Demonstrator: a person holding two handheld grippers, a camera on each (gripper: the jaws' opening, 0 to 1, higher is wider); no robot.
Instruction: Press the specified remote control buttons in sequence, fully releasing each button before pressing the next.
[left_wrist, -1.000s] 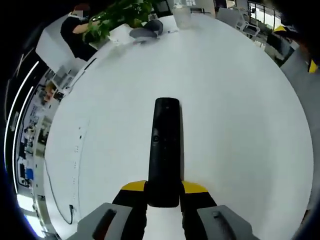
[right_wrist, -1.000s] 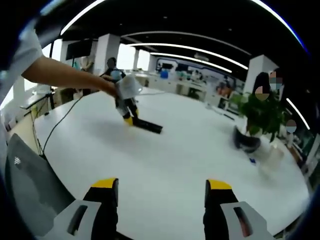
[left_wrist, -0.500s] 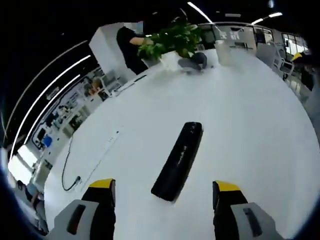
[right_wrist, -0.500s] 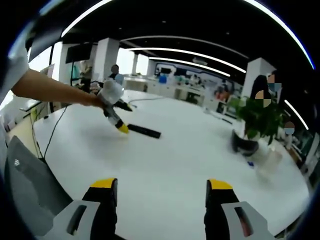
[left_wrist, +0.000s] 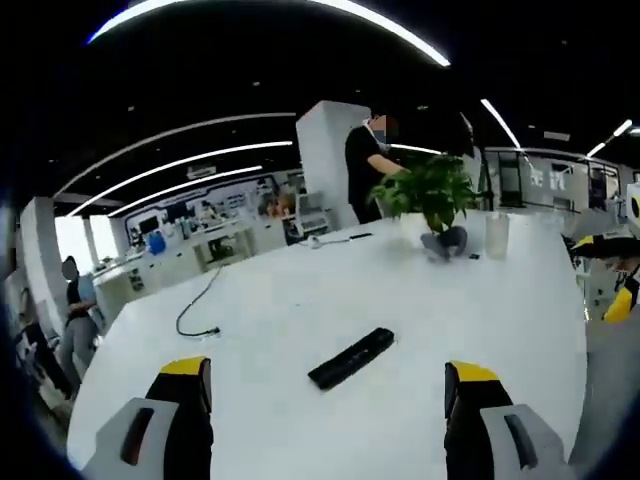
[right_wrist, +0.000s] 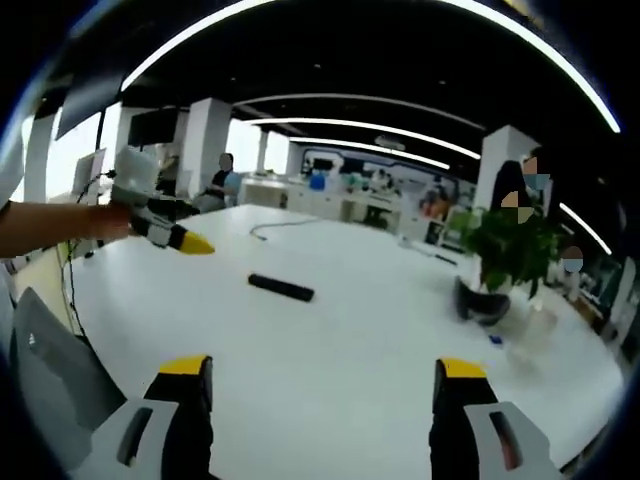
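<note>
Fingers of the left gripper (left_wrist: 325, 400) standing wide apart, gripping nothing, hovering over the white round surface (left_wrist: 300, 300). Slim black rectangular remote control (left_wrist: 351, 358) lying flat on the surface ahead, between the two fingers but clear of both. Black cable (left_wrist: 200, 315) trailing to its left; green leafy potted plant (left_wrist: 432, 195) sitting at the far edge. Right gripper (right_wrist: 325, 400) likewise holding its fingers spread, nothing between them. From this view the remote (right_wrist: 281, 288) is lying mid-surface, with the left gripper (right_wrist: 170, 233) held in a hand at the left, off the remote.
</note>
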